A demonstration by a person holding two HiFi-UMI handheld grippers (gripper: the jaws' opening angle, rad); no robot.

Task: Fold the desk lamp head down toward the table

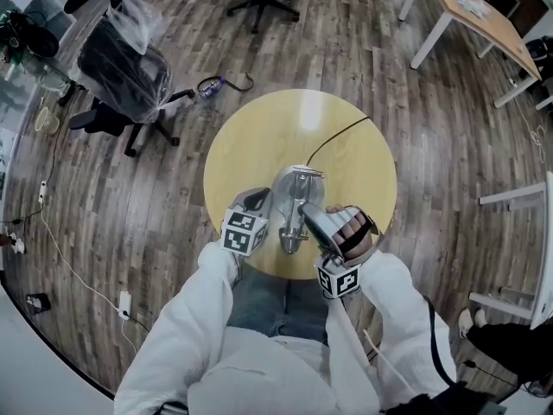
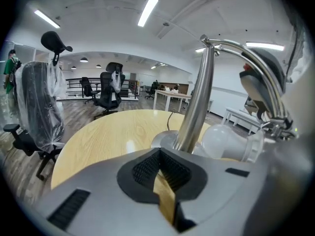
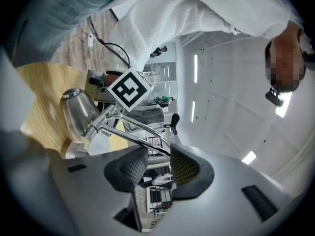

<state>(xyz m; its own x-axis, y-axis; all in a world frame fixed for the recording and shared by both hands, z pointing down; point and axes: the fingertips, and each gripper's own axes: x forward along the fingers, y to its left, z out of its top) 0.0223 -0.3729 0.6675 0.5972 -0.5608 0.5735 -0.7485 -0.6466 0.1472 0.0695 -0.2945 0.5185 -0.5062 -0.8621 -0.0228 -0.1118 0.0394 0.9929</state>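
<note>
Leftmost, on the plank floor (image 1: 173,188), a plastic-wrapped office chair (image 1: 121,67), well apart from the round wooden tabletop (image 1: 259,137). Next, over the tabletop's near edge, the left tool (image 2: 160,154): jaws together, nothing between them, just beside the chrome desk lamp (image 1: 298,184); contact with it impossible to tell. Then the lamp itself, on the near half of the tabletop: round base (image 2: 165,140) flat on the wood, straight post (image 2: 197,102) leaning up from it, thin curved arm (image 2: 251,58) arching over the top, white bulb (image 2: 224,141) down low beside the base, close above the tabletop. Black cord (image 1: 337,137) trailing from the base toward the far right rim. Right of the lamp, the right tool (image 3: 158,154), gripped in a hand (image 1: 352,232): jaws wide apart, the lamp's thin arm rods reaching in at the tips, pads not pressing on them. Beyond those rods, the silver shade (image 3: 76,109). Far right, across the floor, a long wooden table (image 1: 475,20) on white legs.
</note>
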